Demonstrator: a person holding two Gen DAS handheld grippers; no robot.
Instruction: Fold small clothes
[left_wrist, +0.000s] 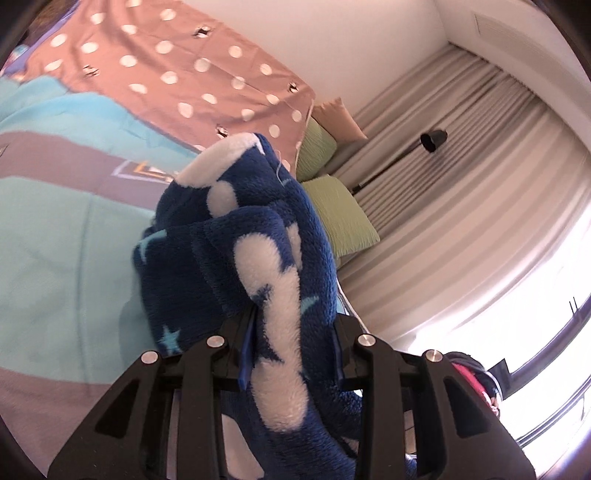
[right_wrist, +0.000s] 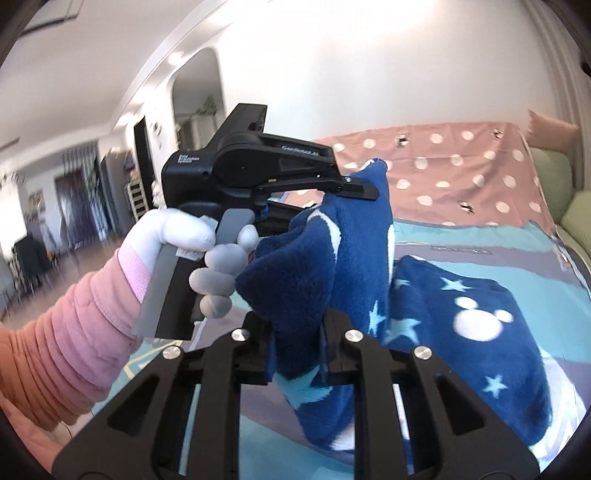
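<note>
1. The left gripper, held by a white-gloved hand, is clamped on a bunched fold of the dark-blue fleece garment with white mouse heads and pale stars.
2. The right gripper pinches another fold of it.
3. The garment hangs raised between them, its lower part resting on the teal-and-mauve bedspread.
4. Beyond lies a pink polka-dot sheet.
</note>
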